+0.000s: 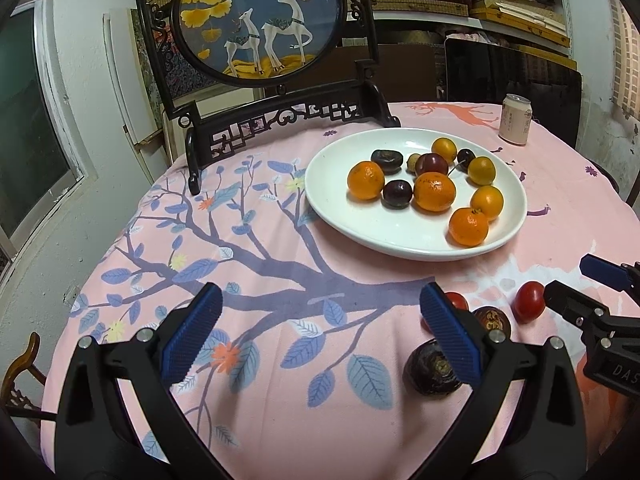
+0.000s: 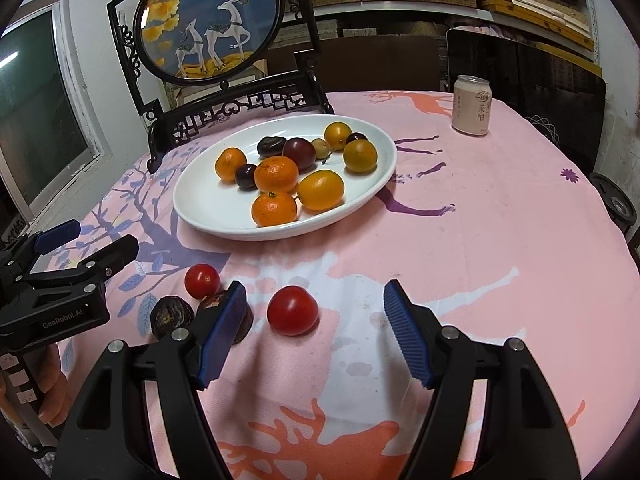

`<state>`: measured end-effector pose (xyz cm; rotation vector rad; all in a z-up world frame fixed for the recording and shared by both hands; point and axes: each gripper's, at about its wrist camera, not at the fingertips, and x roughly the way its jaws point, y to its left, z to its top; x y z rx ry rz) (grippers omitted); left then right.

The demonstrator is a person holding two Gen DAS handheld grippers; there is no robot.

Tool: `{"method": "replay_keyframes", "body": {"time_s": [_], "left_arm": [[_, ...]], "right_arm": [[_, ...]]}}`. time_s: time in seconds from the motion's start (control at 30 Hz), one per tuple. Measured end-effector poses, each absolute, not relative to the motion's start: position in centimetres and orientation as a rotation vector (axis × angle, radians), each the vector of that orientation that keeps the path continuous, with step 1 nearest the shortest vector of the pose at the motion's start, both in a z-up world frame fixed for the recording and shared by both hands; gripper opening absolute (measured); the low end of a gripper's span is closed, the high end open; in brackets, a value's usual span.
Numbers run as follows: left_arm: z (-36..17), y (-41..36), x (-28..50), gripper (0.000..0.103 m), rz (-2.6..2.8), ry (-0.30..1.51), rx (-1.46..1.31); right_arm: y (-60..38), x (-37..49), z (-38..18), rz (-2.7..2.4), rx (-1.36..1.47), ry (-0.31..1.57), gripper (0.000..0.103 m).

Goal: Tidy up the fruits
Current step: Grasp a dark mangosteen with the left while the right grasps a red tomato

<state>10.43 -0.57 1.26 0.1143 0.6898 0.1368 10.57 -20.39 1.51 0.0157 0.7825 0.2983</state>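
A white plate [image 1: 332, 168] [image 2: 200, 204] holds several oranges and dark plums. On the cloth in front of it lie two red tomatoes [image 2: 292, 310] [image 2: 202, 280] and two dark brown fruits [image 2: 172, 316] [image 2: 214, 302]. My right gripper [image 2: 314, 334] is open and empty, low over the cloth, with the nearer tomato just ahead between its fingers. My left gripper [image 1: 320, 330] is open and empty over the printed branch; the dark fruit [image 1: 430, 368] and a tomato [image 1: 529, 302] lie to its right. The right gripper [image 1: 576, 284] shows at the left wrist view's right edge.
A dark wooden stand with a round deer picture [image 1: 260, 16] stands at the table's back left. A pink drink can [image 2: 471, 105] stands at the back right. The round table's pink cloth [image 2: 500, 220] drops off at the edges; a dark chair [image 1: 516, 72] stands behind.
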Motion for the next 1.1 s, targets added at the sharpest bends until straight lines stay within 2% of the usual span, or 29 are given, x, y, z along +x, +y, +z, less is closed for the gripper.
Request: {"method": "replay_keyframes", "body": {"time_s": [0.1,0.53,0.77,0.87,1.1], "left_arm": [[1.1,-0.4,10.4,0.101,0.141,0.698,0.115],[0.4,3.2,8.6,0.101,0.153,0.754,0.012],[-0.8,-0.1,8.2,0.101,0.007,0.794,0.110],[-1.4,-1.5,8.1,0.101,-0.050,0.804,0.154],[-2.5,-3.3,8.9,0.101,-0.119,0.826,0.196]], "right_arm": [[-20.4,10.7,1.3,0.304,0.017,0.798,0.071],[-19.5,10.5,0.5,0.344,-0.012,0.836,0.057],[-18.5,11.6,-1.1,0.358,-0.025,0.911,0.045],[-18.9,12.0,-1.3,0.368,0.006,0.923,0.032],[-19.9,11.8,-0.5,0.347,0.047,0.900,0.032]]}}
